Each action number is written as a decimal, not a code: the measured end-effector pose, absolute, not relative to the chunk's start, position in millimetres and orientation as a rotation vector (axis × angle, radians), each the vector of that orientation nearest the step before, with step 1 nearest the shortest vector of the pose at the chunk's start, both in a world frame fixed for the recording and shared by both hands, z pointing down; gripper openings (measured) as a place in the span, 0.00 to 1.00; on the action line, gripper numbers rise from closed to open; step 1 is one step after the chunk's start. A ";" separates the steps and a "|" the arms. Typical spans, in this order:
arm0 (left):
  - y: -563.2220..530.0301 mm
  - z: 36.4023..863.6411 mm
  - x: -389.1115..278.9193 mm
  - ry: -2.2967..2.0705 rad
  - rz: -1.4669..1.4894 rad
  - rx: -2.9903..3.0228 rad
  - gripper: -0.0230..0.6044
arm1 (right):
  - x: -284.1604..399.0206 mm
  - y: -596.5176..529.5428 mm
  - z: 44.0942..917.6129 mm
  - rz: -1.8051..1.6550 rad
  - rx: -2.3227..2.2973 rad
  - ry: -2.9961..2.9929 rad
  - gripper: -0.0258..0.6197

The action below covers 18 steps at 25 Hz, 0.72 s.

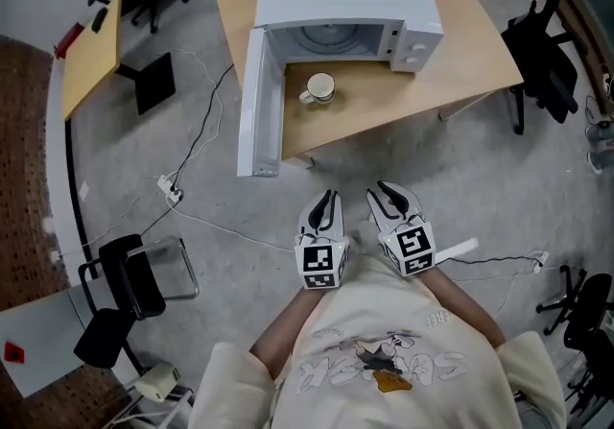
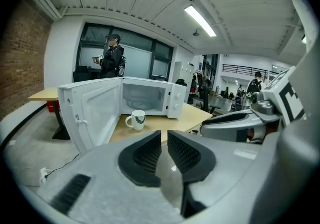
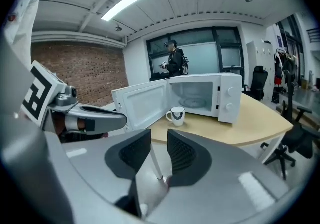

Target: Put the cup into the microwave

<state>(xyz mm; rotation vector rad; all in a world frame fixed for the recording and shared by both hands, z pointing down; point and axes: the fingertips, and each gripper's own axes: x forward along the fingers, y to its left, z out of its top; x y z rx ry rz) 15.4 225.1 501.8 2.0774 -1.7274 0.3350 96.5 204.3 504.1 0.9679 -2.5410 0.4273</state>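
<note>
The cup point(image 1: 319, 88) stands on the table point(image 1: 460, 43) before the open microwave point(image 1: 341, 5), its inside largely hidden from above. Near the person, both grippers tilt down, empty: left gripper point(image 1: 329, 199) closed, right gripper point(image 1: 387, 195) open.

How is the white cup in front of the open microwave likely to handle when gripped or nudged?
The cup looks like glazed ceramic: probably rigid, a bit slippery, breakable if dropped. Upright on its flat base on the table, it should slide rather than roll when pushed. Its side handle may make it twist if nudged off-centre.
</note>
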 end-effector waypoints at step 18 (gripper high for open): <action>121.6 497.2 -1.2 -1.828 0.289 2.006 0.29 | 91.0 114.7 519.3 0.457 0.881 -2.560 0.21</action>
